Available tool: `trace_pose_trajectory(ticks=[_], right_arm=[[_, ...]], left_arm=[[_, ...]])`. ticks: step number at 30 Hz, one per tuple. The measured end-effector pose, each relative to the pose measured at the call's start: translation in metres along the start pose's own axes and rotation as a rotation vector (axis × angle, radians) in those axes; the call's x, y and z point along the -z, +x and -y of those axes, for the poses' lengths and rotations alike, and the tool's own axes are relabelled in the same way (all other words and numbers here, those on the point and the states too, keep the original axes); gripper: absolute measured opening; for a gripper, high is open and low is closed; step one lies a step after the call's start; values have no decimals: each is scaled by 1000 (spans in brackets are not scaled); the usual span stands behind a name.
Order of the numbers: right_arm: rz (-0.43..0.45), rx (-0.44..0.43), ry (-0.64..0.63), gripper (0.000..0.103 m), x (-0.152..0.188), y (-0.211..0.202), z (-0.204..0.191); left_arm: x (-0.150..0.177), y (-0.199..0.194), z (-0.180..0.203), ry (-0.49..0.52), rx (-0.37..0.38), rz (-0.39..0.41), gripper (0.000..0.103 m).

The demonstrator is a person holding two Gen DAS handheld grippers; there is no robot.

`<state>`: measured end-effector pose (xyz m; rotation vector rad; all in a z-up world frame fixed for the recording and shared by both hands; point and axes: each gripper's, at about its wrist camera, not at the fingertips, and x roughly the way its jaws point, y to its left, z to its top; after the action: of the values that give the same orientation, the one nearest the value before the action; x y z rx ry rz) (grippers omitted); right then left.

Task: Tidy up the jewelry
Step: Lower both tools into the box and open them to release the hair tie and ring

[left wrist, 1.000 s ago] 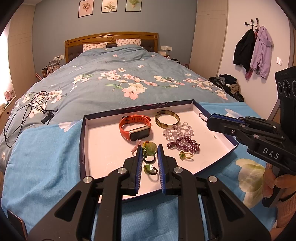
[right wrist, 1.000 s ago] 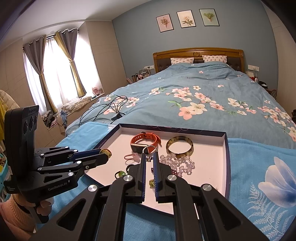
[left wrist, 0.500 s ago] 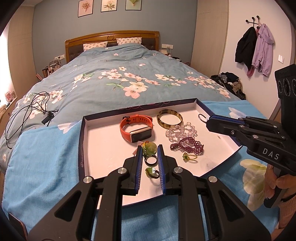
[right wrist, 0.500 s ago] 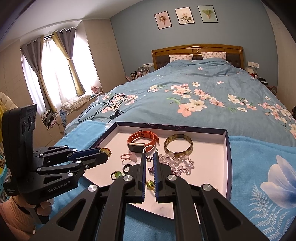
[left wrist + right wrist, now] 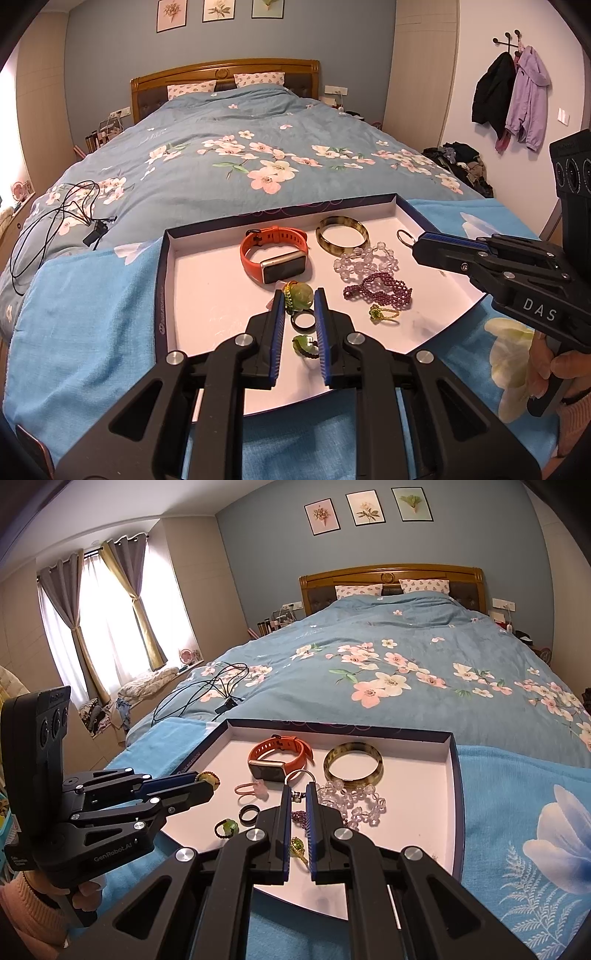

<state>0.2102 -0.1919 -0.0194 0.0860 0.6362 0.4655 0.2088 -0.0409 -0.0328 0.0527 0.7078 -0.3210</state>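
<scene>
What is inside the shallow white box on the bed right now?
In the box: orange smartwatch, amber bangle, clear bead bracelet, pink ring, black ring, green-stone ring. The right gripper covers most of the purple bead bracelet.

A bed (image 5: 229,162) with a blue floral quilt is filling the middle of the frame, its wooden headboard (image 5: 225,72) standing against the blue wall. Three framed pictures (image 5: 367,509) are hanging at the top. Black cables (image 5: 55,218) are lying at the left edge. Two coats (image 5: 511,96) are hanging at upper right, and curtains (image 5: 107,616) are glowing at left in the right wrist view.
</scene>
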Motion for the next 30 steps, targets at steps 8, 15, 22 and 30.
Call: trace_pose_trajectory(ticks=[8, 15, 22, 30], right_arm=[[-6, 7, 8, 6, 1, 4, 3], [-18, 12, 21, 6, 2, 8, 7], [-27, 21, 31, 6, 1, 13, 11], [-40, 29, 33, 6, 2, 17, 12]], left_arm=[[1, 6, -1, -2, -7, -7, 16], [1, 12, -5, -12, -12, -20, 16], [2, 17, -5, -20, -21, -33, 16], [2, 19, -5, -20, -25, -39, 16]])
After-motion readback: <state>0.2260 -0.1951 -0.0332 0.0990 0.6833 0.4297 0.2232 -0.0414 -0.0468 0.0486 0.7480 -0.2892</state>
